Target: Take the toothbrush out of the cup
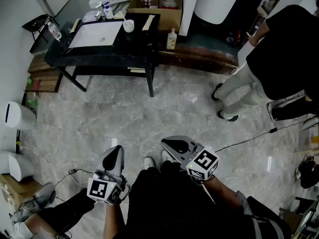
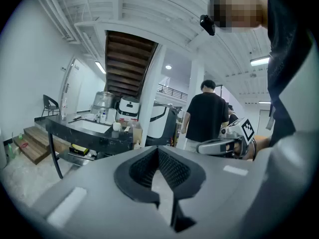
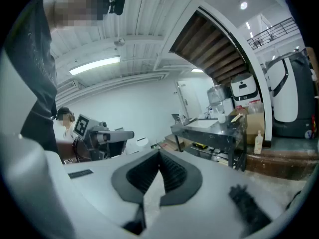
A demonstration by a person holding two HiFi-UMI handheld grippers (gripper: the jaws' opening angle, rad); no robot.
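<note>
Toothbrush is too small to pick out from here, but the white cup [image 1: 128,25] it should be in sits on the black tabletop [image 1: 142,49] beside the sink [image 1: 97,34], well apart from both claws. Left claw [image 1: 117,151] and right claw [image 1: 172,144] are pressed together on nothing and held low by the body, I'd guess just carried. The gripper views show the tips meeting; the head view only shows their backs.

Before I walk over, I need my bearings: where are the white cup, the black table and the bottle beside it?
white cup [image 1: 128,25], head view, its body.
black table [image 1: 142,40], head view, bare top right of the basin.
bottle [image 1: 172,39], head view, its body.
</note>
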